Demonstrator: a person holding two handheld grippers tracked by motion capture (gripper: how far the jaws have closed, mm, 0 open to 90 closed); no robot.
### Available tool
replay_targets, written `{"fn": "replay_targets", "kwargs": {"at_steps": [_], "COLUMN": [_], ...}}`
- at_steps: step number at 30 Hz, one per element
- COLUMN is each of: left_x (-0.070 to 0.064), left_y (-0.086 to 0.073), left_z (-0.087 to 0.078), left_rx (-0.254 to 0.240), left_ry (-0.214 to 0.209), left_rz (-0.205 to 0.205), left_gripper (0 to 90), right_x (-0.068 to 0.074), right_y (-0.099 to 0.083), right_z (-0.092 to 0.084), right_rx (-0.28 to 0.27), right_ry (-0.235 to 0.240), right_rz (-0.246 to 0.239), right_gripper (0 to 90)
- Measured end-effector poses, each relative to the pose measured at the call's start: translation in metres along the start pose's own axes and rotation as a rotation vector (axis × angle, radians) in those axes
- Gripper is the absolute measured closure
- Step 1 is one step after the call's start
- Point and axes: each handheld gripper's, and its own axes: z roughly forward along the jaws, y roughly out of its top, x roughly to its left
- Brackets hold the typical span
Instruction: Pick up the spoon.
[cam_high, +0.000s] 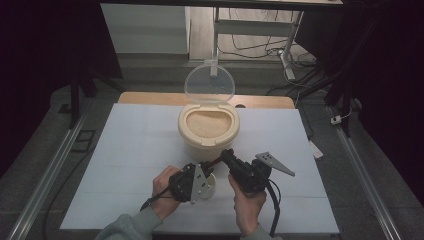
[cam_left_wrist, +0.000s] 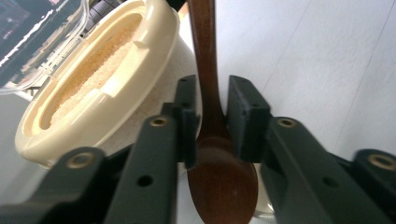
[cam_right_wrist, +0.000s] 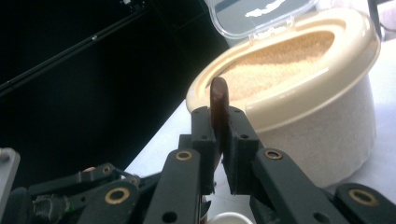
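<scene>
From above, the wooden spoon (cam_high: 216, 162) is mostly hidden between the two tools, only a short dark stretch showing, and the small white cup (cam_high: 209, 184) under the left tongs (cam_high: 201, 176) is half covered by their grey plate, so what it holds cannot be made out. In the left tongs' own view the bowl of the spoon (cam_left_wrist: 222, 184) is cut off at the bottom edge and blocks most of the cup beneath it. The work lies on a white table (cam_high: 130, 150) with a wooden edge at the far side; beyond it the room is dark, with metal rails on the floor at either side, a white desk frame and loose cables at the back. Just ahead of both tongs stands a cream tub (cam_high: 208, 134) filled with brown grains, its clear lid (cam_high: 209, 84) tipped up at the back, close enough to crowd the reach of the spoon. The right tongs (cam_right_wrist: 219, 122) are clamped tight on the tip of the spoon's handle (cam_right_wrist: 218, 99). The left tongs' jaws stand on either side of the spoon's neck, and whether they press on it I cannot tell.
</scene>
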Motion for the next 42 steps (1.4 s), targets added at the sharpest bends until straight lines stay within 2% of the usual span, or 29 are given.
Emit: {"fn": "replay_targets", "kwargs": {"at_steps": [3,4,6,11,13,16,18,23,26,31,37,42], "left_x": [0.006,0.008,0.015,0.036,0.044,0.053,0.059,0.071,0.075,0.073,0.070,0.070], "left_y": [0.000,-0.001,-0.002,-0.013,-0.020,-0.032,-0.042,-0.072,-0.088,-0.110,-0.133,-0.148], "left_z": [-0.005,-0.008,-0.013,-0.029,-0.035,-0.043,-0.047,-0.058,-0.063,-0.069,-0.072,-0.073], "left_rx": [-0.028,-0.040,-0.056,-0.082,-0.088,-0.090,-0.075,-0.043,-0.015,0.022,0.061,0.081], "left_ry": [-0.031,-0.039,-0.079,-0.178,-0.218,-0.233,-0.236,-0.237,-0.230,-0.225,-0.237,-0.227], "left_rz": [-0.049,-0.070,-0.117,-0.269,-0.332,-0.390,-0.418,-0.516,-0.547,-0.554,-0.573,-0.589], "left_gripper": [65.2,59.4,55.3,46.7,41.4,39.0,36.5,31.9,31.1,27.6,25.6,24.6], "right_x": [0.000,-0.001,-0.003,-0.006,-0.008,-0.009,-0.011,-0.019,-0.019,-0.019,-0.023,-0.031], "right_y": [0.002,0.003,0.006,0.010,0.013,0.015,0.017,0.021,0.023,0.030,0.036,0.043], "right_z": [0.000,-0.001,-0.003,-0.006,-0.007,-0.007,-0.008,-0.008,-0.008,-0.013,-0.018,-0.025], "right_rx": [-0.001,-0.008,-0.015,-0.023,-0.027,-0.028,-0.027,-0.018,-0.022,-0.038,-0.051,-0.065], "right_ry": [0.002,0.004,0.003,0.009,0.017,0.025,0.034,0.056,0.057,0.075,0.079,0.070], "right_rz": [-0.009,-0.023,-0.034,-0.060,-0.087,-0.101,-0.106,-0.113,-0.131,-0.157,-0.160,-0.157], "right_gripper": [83.7,83.7,83.8,83.7,83.8,83.8,83.7,83.8,83.8,83.8,83.8,83.8]}}
